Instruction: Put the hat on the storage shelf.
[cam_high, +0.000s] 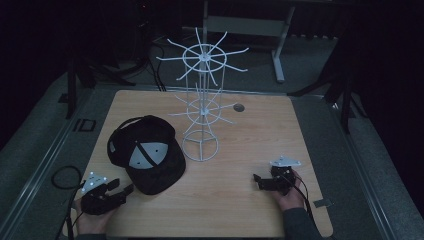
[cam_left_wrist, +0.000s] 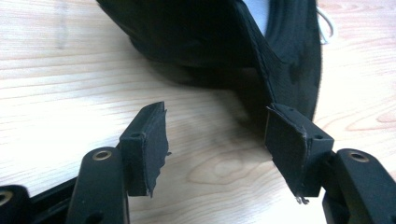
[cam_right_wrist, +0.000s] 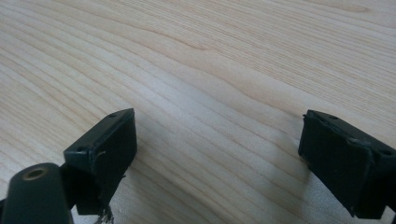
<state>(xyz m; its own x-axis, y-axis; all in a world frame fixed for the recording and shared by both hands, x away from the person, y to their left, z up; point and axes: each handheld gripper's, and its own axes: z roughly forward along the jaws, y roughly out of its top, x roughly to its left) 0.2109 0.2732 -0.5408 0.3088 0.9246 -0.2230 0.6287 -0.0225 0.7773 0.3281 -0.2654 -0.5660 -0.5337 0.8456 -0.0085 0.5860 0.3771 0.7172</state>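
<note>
A black cap (cam_high: 147, 155) lies upside down on the left half of the wooden table (cam_high: 235, 200), its grey lining panel facing up and its brim pointing toward the near edge. Just to the cap's right stands a white wire rack (cam_high: 202, 100), a tall frame with spokes fanning out at two levels, its round base resting near the middle of the tabletop and close beside the cap. The left gripper (cam_high: 122, 190) sits low at the near left corner, held in a hand (cam_high: 90, 220) that comes in from the bottom edge, and its tips point at the cap's brim. In the left gripper view the left gripper (cam_left_wrist: 215, 140) has its jaws spread wide with nothing between them; the right-hand pad (cam_left_wrist: 294, 144) stands just at the edge of the cap (cam_left_wrist: 210, 32), though whether it touches the fabric I cannot tell, while the other pad hangs over bare wood. The right gripper (cam_high: 259, 182) rests well apart from the cap, on the near right part of the table, gripped by the other hand (cam_high: 290, 197) with its cable trailing back along the sleeve. In the right gripper view the right gripper (cam_right_wrist: 217, 140) is also wide open and holds nothing, with plain wood grain (cam_right_wrist: 210, 56) under and ahead of its jaws.
</note>
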